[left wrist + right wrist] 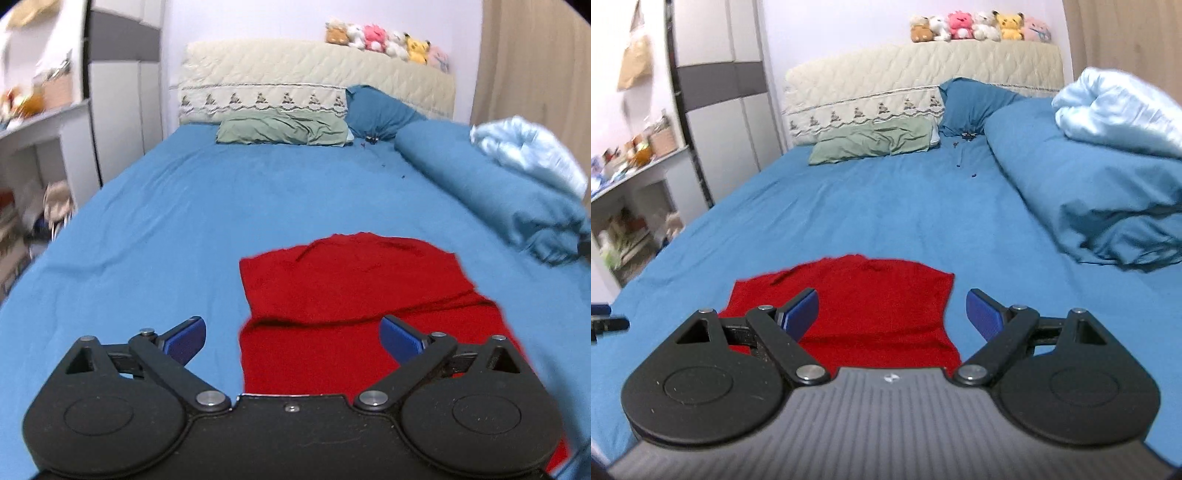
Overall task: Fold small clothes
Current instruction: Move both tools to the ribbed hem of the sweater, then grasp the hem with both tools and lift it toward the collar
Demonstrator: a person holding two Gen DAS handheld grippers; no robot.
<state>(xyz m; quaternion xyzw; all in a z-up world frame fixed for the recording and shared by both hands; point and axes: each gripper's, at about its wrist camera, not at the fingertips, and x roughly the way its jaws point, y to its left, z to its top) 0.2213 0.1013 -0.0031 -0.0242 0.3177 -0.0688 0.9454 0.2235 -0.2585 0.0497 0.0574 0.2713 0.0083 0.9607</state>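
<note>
A red garment [354,291] lies flat on the blue bed sheet [184,221], with a fold line across its near part. It also shows in the right wrist view [871,314]. My left gripper [291,338] is open and empty, held just above the garment's near left part. My right gripper [892,314] is open and empty, above the garment's near right edge. A bit of the left gripper [607,323] shows at the far left of the right wrist view.
A rolled blue duvet [1089,192] with a pale blue blanket [1119,110] lies along the right side. A green pillow [280,129] and blue pillow [380,110] sit at the headboard, plush toys [979,26] on top. A wardrobe and cluttered shelves [37,110] stand left.
</note>
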